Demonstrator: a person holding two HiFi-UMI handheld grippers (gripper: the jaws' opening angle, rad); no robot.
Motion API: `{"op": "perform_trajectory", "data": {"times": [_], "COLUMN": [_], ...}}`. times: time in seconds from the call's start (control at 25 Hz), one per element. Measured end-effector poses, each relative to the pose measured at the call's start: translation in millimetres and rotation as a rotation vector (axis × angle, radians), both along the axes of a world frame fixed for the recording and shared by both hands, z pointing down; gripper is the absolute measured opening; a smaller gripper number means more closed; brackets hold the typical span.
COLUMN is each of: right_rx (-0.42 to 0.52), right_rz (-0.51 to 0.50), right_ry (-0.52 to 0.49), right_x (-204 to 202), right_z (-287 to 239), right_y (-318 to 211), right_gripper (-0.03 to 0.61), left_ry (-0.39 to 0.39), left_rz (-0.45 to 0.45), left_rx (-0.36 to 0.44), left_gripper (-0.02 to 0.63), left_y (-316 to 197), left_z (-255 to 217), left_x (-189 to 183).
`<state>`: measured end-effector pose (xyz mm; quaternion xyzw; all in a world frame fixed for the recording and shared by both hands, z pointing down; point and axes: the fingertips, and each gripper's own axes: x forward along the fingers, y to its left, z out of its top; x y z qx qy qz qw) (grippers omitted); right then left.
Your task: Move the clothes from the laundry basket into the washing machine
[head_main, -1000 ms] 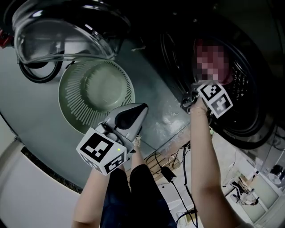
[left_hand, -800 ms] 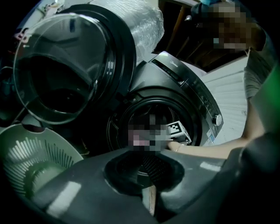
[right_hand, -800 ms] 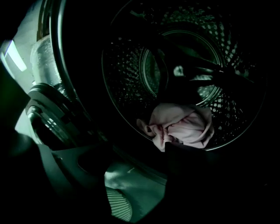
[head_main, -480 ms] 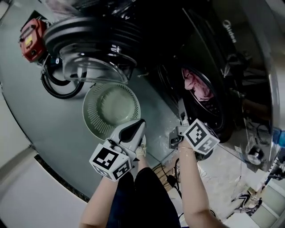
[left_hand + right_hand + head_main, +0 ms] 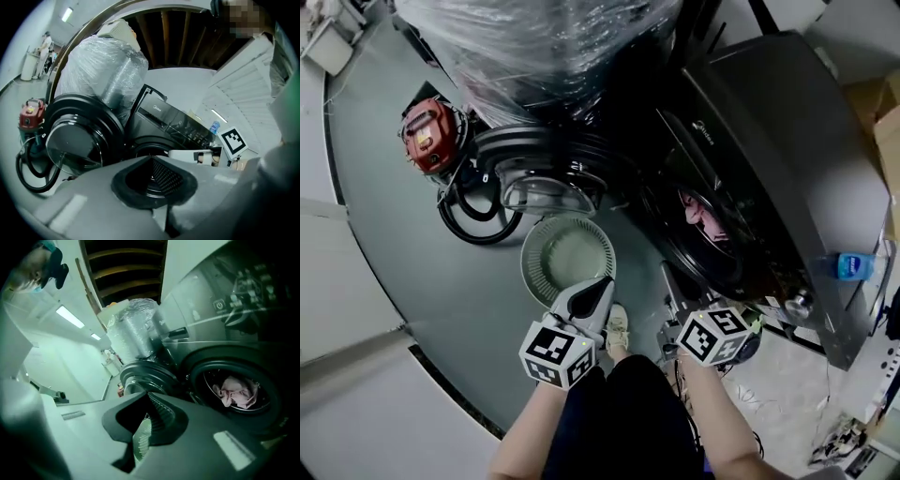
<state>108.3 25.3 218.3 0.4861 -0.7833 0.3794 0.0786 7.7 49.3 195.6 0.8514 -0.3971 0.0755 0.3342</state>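
Observation:
Pink clothes (image 5: 708, 214) lie inside the drum of the dark washing machine (image 5: 787, 141); the right gripper view shows them too (image 5: 236, 391). Its round glass door (image 5: 551, 183) hangs open to the left. On the floor in front stands the green laundry basket (image 5: 569, 258), with nothing in it. My left gripper (image 5: 600, 286) is shut and empty just above the basket's near rim. My right gripper (image 5: 669, 284) is shut and empty, held low in front of the drum opening and apart from it. Both point toward the machine (image 5: 168, 117).
A red canister (image 5: 431, 136) with a black hose (image 5: 473, 220) sits on the floor to the left of the door. A plastic-wrapped bulk (image 5: 553, 42) stands behind the machine. A blue bottle (image 5: 853, 265) rests on the machine's top. Cables lie on the floor at lower right.
My right gripper has drawn back from the drum mouth toward my body. The head view has pulled back, so the machine, door and basket look smaller. My left gripper stays shut.

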Motion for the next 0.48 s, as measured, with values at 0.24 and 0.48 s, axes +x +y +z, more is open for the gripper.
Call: {"op": "perform_trajectory", "data": {"times": [0.24,0.48], "right_rx": [0.044,0.141], "right_rz": [-0.125,-0.209], "right_ry": [-0.029,0.019], "right_x": [-23,-26], "right_z": [-76,-139], "right_y": [31,51], "right_gripper": [0.029,0.028], "left_ry": [-0.048,-0.109], "left_rz": [0.003,-0.003], "left_rx": [0.051,0.098], "left_gripper": [0.002,0.002], "left_y": [11,19], "left_z": [-59,-113], "left_x": [-11,-15]}}
